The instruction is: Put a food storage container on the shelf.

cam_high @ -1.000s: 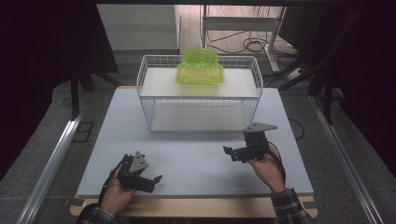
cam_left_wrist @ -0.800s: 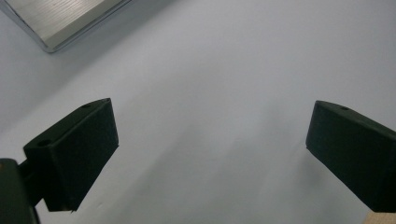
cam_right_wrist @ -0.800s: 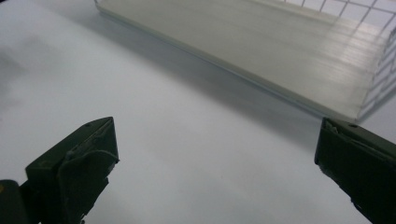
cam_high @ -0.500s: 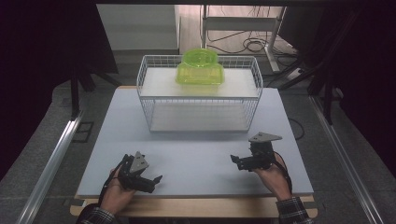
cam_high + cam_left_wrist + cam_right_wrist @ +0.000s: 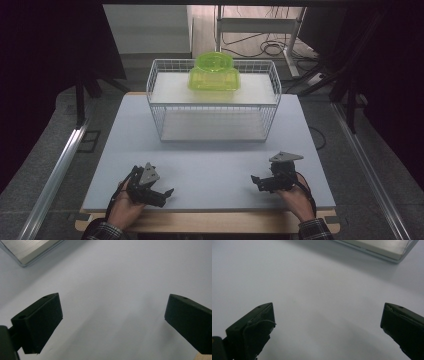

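The translucent lime-green plastic container (image 5: 214,73), a boxy tub with a round domed top, sits on the upper shelf of the white wire rack (image 5: 213,102) at the far side of the table, a little left of the shelf's middle and towards its back edge. We see nothing touching it; both grippers are well apart from it, down at the near edge.

The white wire rack stands on the pale grey tabletop (image 5: 210,155), with a flat white board for its upper shelf and a second one low down, which lies bare.

Our left gripper (image 5: 161,192) rests low over the near left part of the tabletop, held in the left hand (image 5: 123,209), its jaws pointing towards the right. In the left gripper view we see the two black jaws spread wide, with bare tabletop between them and a metal-edged corner of the rack's base at the upper left.

Our right gripper (image 5: 257,181) sits over the near right part of the tabletop in the right hand (image 5: 296,200), the grey three-cornered plate on top, jaws pointing left towards the other gripper. In the right gripper view its jaws also stand far apart and hold nothing, with the rack's base at the upper right.

A checked sleeve cuff shows at each wrist along the wooden front edge of the table.
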Demonstrator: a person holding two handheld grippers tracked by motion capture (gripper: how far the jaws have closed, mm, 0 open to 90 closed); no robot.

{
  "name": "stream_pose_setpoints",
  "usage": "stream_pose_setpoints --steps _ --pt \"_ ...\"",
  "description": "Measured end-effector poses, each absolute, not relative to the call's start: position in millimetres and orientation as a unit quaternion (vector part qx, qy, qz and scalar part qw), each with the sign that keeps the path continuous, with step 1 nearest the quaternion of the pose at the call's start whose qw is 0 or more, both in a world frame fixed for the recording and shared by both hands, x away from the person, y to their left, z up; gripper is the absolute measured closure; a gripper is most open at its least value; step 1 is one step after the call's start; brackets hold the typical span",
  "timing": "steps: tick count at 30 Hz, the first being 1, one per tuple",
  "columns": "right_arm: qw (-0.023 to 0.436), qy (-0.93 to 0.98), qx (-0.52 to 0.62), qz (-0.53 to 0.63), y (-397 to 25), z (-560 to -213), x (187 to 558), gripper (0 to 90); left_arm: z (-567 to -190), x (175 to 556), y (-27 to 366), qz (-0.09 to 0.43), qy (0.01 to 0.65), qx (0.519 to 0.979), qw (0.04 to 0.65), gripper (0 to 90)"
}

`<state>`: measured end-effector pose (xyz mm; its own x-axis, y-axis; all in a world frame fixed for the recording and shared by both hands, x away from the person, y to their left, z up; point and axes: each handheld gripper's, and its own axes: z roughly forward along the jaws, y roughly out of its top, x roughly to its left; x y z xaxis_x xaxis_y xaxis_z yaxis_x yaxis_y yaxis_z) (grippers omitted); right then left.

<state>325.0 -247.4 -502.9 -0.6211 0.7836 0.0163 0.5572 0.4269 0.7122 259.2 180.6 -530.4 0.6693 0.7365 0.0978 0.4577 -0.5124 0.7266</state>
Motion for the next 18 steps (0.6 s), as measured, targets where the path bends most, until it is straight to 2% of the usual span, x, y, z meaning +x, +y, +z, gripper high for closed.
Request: stream_pose_setpoints --steps 18 --pt "0.149 0.845 0.400 0.320 -243.9 -523.7 318.4 0.0 -534.9 261.0 179.7 0.193 0.352 0.854 0.331 0.5"
